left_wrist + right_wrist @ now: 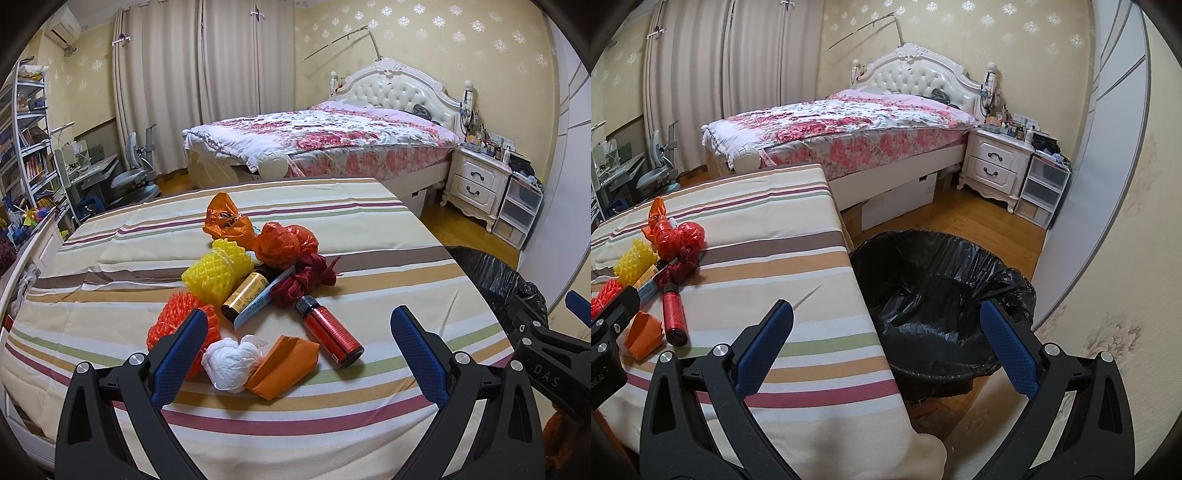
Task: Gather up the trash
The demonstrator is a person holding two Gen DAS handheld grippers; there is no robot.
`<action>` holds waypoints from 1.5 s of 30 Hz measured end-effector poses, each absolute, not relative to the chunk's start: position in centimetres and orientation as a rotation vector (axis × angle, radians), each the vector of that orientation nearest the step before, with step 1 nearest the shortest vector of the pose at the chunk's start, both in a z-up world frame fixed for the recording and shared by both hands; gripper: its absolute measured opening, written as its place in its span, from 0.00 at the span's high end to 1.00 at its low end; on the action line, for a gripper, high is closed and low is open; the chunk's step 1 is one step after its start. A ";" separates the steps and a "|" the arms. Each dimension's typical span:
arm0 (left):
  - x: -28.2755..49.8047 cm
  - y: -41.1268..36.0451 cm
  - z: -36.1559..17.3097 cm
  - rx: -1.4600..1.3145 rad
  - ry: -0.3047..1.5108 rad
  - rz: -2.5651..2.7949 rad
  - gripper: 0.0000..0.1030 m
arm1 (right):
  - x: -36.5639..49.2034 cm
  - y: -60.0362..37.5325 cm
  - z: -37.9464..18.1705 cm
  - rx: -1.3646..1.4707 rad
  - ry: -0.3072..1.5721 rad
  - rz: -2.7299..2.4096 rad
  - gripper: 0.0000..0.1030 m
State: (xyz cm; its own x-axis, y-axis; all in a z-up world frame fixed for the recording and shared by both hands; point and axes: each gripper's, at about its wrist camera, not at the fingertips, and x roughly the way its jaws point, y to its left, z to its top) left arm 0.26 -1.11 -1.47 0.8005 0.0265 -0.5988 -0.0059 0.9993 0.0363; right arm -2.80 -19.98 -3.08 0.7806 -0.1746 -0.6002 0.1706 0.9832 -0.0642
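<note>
Both jaws are held wide and empty, left gripper [299, 347] over white tissue wad [232, 363], bin [942, 295] ahead of right gripper [886, 343]; neighbouring red bottle [332, 332] could be knocked rolling.

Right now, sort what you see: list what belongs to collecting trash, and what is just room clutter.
For the job: white tissue wad, orange paper, red bottle, yellow foam net, orange foam net, black-lined bin.

Just there: flowered bed, white nightstand, desk chair.
</note>
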 end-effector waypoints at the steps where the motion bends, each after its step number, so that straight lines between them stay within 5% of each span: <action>1: 0.3 -1.1 -1.5 0.034 0.643 0.017 0.06 | -2.8 -19.9 -3.1 -0.004 0.655 -0.181 0.04; 10: -0.9 1.3 -2.3 -0.004 0.671 0.032 0.07 | -2.4 -18.1 -3.3 0.011 0.684 -0.138 0.06; 14: -1.8 2.9 -2.2 -0.005 0.667 0.066 0.07 | -2.0 -17.0 -3.6 0.021 0.718 -0.098 0.25; 41: 0.4 10.9 -2.8 -0.066 0.773 0.146 0.07 | -0.4 -10.4 -4.3 -0.050 0.756 0.033 0.26; 45: 0.4 10.9 -3.0 -0.084 0.791 0.106 0.15 | -0.2 -10.0 -4.5 -0.054 0.765 0.034 0.26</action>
